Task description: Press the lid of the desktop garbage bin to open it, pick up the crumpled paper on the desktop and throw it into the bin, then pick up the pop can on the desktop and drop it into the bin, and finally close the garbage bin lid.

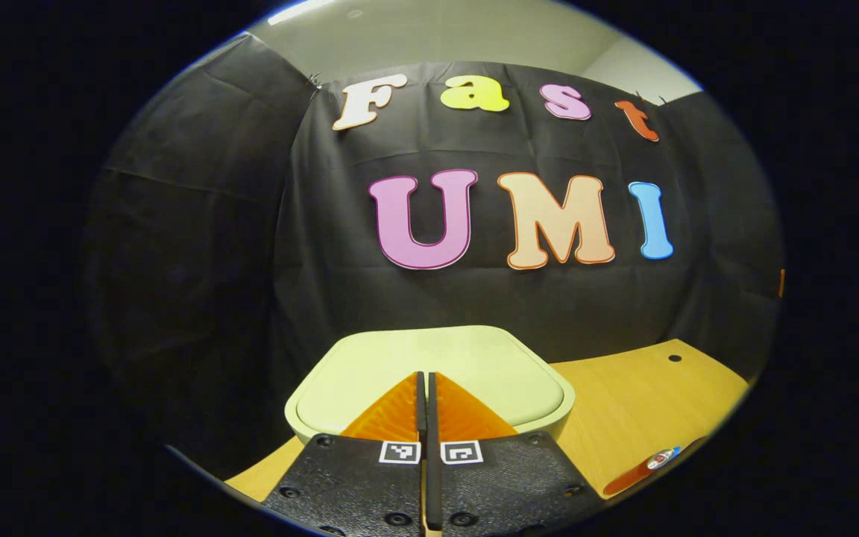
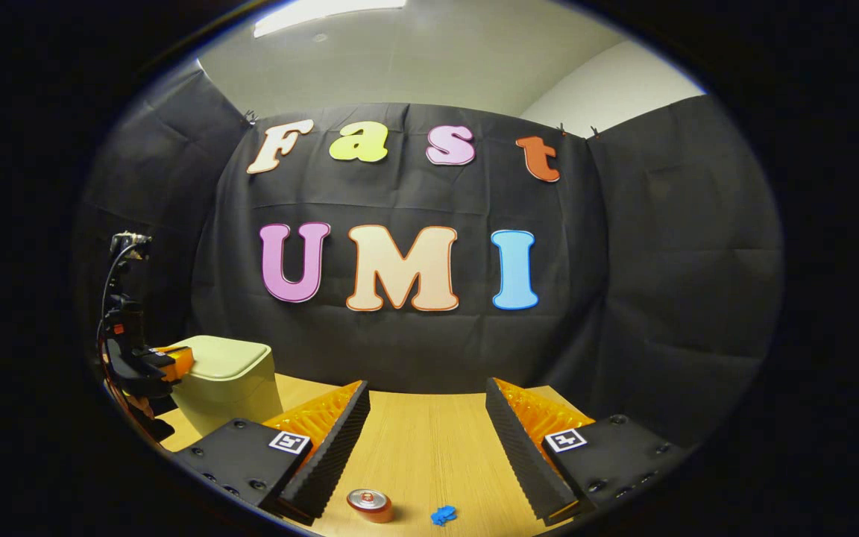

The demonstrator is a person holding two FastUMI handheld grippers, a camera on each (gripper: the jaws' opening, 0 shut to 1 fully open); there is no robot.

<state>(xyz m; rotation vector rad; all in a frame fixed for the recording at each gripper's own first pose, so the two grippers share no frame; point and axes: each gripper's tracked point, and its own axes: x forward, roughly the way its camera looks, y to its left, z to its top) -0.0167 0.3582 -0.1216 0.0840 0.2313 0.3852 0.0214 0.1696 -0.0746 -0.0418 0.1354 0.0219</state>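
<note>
Bin lid (image 1: pixel 429 365) under left hand-held gripper (image 1: pixel 426 388).

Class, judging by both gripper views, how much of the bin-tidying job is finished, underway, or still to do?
Done: nothing; the bin lid is down. In hand: the left gripper, fingers together, sits over the lid, about to press. Left: the blue crumpled paper and pop can lie on the desk before the open right gripper.

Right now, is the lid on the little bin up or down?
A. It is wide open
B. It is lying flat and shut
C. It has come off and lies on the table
B. In the left gripper view the lid lies flat on the bin, with the left gripper, fingers together, over its near edge.
</note>
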